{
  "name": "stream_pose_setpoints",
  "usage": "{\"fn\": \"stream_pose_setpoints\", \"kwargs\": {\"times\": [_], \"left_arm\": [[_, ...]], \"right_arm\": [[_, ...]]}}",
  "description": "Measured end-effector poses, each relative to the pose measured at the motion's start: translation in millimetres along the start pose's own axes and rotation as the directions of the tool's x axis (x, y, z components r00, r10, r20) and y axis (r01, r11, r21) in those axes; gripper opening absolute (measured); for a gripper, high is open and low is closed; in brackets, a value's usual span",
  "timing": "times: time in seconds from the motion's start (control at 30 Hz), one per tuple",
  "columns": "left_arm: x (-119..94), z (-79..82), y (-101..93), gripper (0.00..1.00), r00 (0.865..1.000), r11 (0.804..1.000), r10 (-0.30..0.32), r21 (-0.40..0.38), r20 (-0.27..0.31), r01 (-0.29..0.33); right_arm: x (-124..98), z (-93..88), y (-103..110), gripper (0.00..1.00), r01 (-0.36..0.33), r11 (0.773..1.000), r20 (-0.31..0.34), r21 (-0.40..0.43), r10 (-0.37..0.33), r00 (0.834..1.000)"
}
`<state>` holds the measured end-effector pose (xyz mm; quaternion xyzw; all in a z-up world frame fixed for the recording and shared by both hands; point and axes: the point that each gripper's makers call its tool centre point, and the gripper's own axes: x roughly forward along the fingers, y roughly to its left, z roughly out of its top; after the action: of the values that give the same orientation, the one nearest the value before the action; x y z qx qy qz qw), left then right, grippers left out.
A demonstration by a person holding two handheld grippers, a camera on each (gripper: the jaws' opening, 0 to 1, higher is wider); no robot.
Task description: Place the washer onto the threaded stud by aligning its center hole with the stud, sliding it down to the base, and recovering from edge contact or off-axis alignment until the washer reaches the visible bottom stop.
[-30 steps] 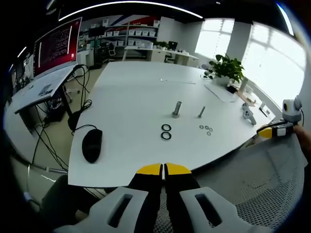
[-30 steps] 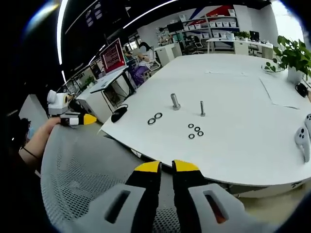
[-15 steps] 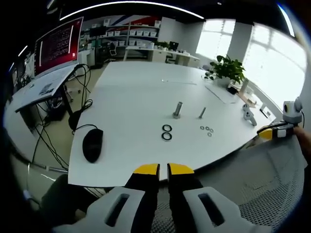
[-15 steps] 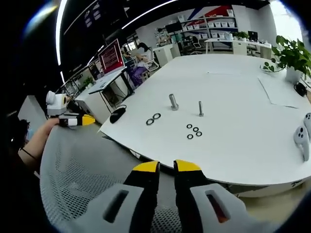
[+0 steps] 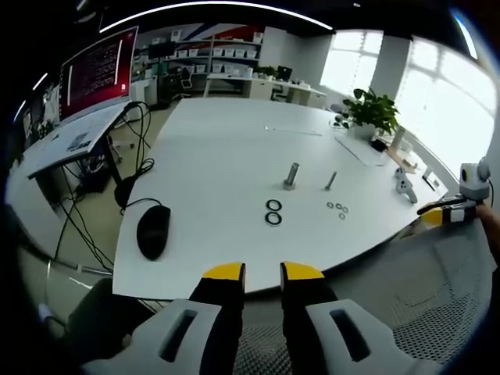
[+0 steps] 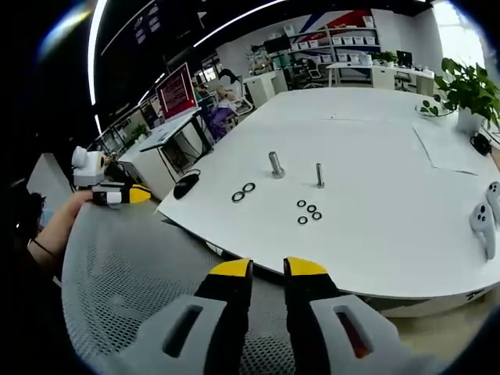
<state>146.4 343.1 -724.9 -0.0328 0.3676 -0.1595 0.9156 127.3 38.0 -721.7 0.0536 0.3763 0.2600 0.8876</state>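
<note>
On the white table (image 5: 211, 156) a thick threaded stud (image 5: 291, 175) stands upright beside a thinner stud (image 5: 330, 181). Two large dark washers (image 5: 273, 212) lie flat in front of the thick stud, and several small washers (image 5: 337, 208) lie by the thin one. My left gripper (image 5: 262, 272) is open with nothing between its jaws, held short of the table's near edge. In the right gripper view the thick stud (image 6: 275, 164), large washers (image 6: 243, 192) and small washers (image 6: 308, 211) sit mid-table. My right gripper (image 6: 268, 268) is open and holds nothing, well back from the table.
A black mouse (image 5: 153, 231) lies near the table's left edge. A white controller (image 6: 483, 226) and a potted plant (image 6: 461, 86) are at the far side. A grey mesh chair back (image 6: 156, 289) sits between the grippers and the table.
Both grippers' jaws have spread apart; the left was shut a second ago and now shows a clear gap. Washers and studs have not moved.
</note>
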Motion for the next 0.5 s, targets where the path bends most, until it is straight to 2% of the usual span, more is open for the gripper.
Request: {"fn": "stream_pose_setpoints", "kwargs": {"times": [0.5], "left_arm": [[-0.2, 0.3, 0.2, 0.15, 1.000, 1.000, 0.001, -0.004, 0.007, -0.001]], "right_arm": [[-0.2, 0.1, -0.4, 0.18, 0.003, 1.000, 0.002, 0.002, -0.003, 1.000]]}}
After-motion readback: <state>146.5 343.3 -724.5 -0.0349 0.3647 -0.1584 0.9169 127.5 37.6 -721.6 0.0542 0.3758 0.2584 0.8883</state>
